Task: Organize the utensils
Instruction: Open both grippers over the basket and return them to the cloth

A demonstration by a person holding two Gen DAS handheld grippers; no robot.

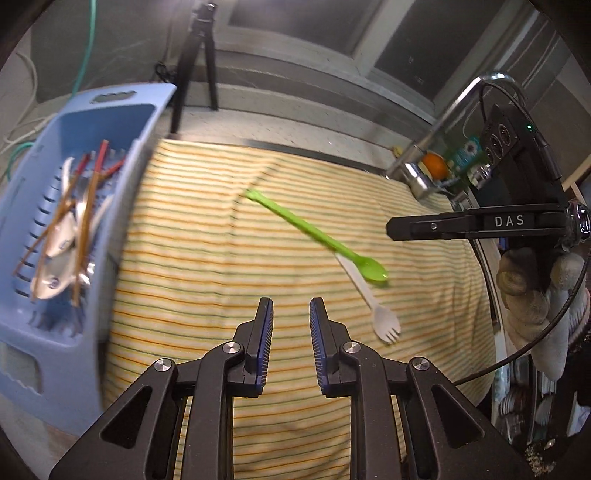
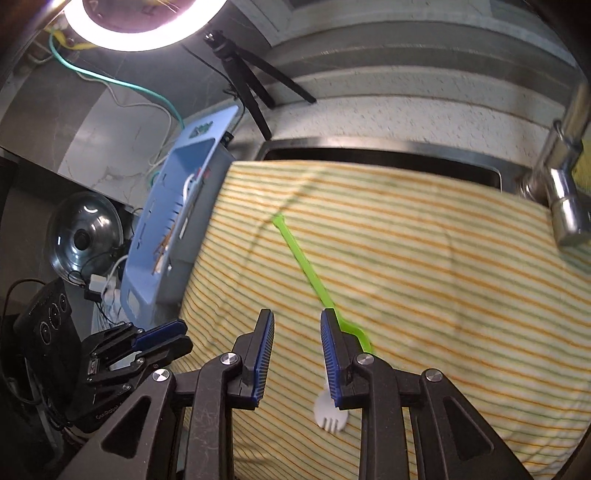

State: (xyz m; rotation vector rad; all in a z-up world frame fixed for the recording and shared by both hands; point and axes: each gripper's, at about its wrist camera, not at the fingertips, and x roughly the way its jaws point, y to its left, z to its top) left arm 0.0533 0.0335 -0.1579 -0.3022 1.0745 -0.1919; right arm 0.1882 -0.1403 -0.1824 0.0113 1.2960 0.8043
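A green plastic spoon point(image 1: 317, 236) lies on the striped cloth point(image 1: 207, 236), its bowl over the handle of a white plastic fork point(image 1: 384, 325). A blue utensil basket point(image 1: 122, 110) at the left holds chopsticks and several spoons point(image 1: 66, 229). My left gripper point(image 1: 291, 306) is open and empty above the cloth, left of the fork. My right gripper point(image 2: 297, 317) is open and empty just above the green spoon point(image 2: 303, 266) and white fork point(image 2: 330, 415); its right finger hides part of both. From the left wrist view the right gripper point(image 1: 391, 229) appears side-on at the right.
A chrome faucet point(image 1: 439, 136) stands at the right with an orange point(image 1: 435, 165) behind it. A black tripod point(image 1: 199, 59) stands behind the basket. A sink edge point(image 2: 369, 147) lies behind the cloth. A ring light point(image 2: 140, 26) and a metal lid point(image 2: 85, 232) are at the left.
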